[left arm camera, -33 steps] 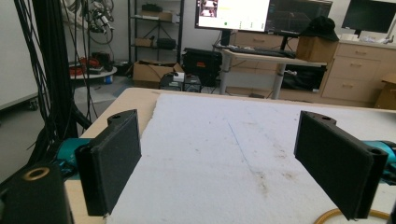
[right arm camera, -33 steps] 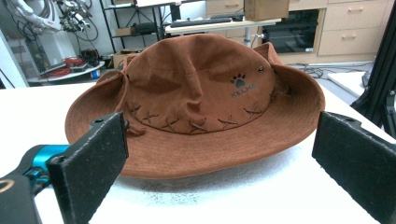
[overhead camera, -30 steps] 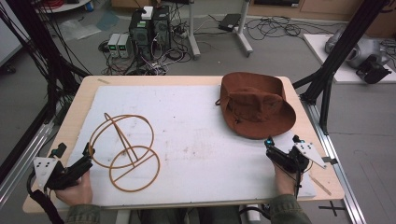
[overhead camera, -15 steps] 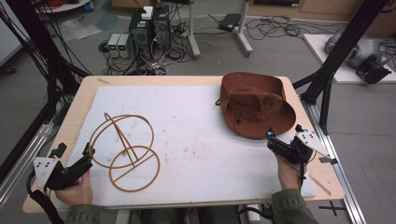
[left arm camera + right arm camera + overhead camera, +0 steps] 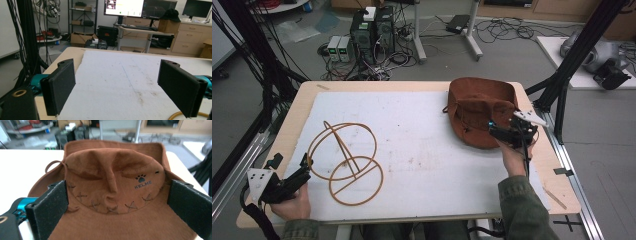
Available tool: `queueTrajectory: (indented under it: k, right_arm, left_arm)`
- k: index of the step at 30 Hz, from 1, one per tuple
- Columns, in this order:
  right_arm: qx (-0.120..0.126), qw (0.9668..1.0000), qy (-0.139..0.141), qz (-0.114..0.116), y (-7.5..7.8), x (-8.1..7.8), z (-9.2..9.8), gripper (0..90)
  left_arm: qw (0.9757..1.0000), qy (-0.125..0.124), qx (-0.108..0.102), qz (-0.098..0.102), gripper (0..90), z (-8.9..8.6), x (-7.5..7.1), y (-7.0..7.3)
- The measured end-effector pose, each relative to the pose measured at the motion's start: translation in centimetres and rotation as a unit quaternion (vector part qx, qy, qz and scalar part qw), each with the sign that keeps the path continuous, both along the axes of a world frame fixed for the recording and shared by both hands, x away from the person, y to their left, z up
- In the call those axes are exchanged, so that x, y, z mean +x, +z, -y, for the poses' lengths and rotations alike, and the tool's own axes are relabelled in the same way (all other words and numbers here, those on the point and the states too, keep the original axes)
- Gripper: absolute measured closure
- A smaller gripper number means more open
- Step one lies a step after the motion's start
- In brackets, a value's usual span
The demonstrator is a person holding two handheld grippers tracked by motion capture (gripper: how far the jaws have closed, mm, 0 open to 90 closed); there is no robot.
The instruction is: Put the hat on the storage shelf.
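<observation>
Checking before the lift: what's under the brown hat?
The brown hat lies on the white mat, its right edge over bare wooden table. Anything beneath its crown is covered.

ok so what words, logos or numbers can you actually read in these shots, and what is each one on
"KELME", under a small dark paw-print logo: on the crown of the brown suede brimmed hat, between the open jaws of the right gripper.
Text on the lit monitor screen beyond the table: too small and blurred to read.
Nothing else is legible; the wooden wire-frame hat stand and white foam table cover carry no writing.
</observation>
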State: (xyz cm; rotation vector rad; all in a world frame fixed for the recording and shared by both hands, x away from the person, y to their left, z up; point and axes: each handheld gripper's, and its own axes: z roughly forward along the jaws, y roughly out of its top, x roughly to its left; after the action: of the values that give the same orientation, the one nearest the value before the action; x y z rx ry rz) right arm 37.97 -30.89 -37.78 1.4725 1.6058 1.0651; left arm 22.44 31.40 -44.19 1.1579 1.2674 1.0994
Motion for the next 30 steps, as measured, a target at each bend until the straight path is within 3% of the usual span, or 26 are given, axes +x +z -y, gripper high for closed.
queueTrajectory:
  k: [3, 6, 7, 9, 16, 17, 21, 24, 29, 30]
  right_arm:
    - [0.001, 0.9992, 0.010, -0.039, -0.1, 2.1, 0.1, 4.8]
    - [0.008, 0.9983, 0.009, -0.057, -0.4, 3.2, 0.1, 4.8]
    - [0.008, 0.9968, 0.017, -0.078, -0.8, 4.3, 0.1, 4.8]
    - [0.003, 0.9954, 0.015, -0.095, -1.2, 5.4, -0.2, 4.8]
    - [-0.010, 0.9952, 0.000, -0.097, -2.4, 7.9, -0.9, 4.9]
    - [-0.012, 0.9947, 0.000, -0.102, -3.2, 8.6, -1.1, 4.9]
    - [-0.009, 0.9957, -0.017, -0.090, -4.3, 9.2, -1.7, 6.7]
    - [-0.018, 0.9935, -0.031, -0.108, -5.2, 9.6, -2.1, 7.1]
    - [0.003, 0.9934, -0.040, -0.108, -5.2, 9.5, -2.0, 35.7]
    - [0.003, 0.9934, -0.040, -0.108, -5.2, 9.5, -2.0, 35.7]
  left_arm:
    - [1.0000, 0.002, -0.001, -0.003, 15.0, -0.2, 0.0, -0.1]
    - [1.0000, 0.006, -0.005, -0.002, 15.0, -0.4, -0.2, -0.1]
    - [0.9999, 0.009, -0.007, -0.001, 15.0, -0.4, -0.3, -0.1]
    - [0.9999, 0.010, -0.008, 0.000, 15.0, -0.4, -0.4, -0.1]
    - [1.0000, 0.005, -0.007, 0.000, 15.0, -0.3, -0.4, 0.0]
    - [1.0000, 0.006, -0.007, 0.000, 15.0, -0.3, -0.3, 0.0]
    - [1.0000, 0.003, -0.007, -0.003, 15.0, -0.3, -0.1, -0.2]
    - [1.0000, 0.004, -0.008, -0.003, 15.0, -0.3, -0.2, -0.1]
    - [1.0000, 0.003, -0.009, -0.001, 15.1, -0.3, -0.2, -0.1]
    - [0.9999, 0.003, -0.010, -0.001, 15.1, -0.3, -0.2, -0.1]
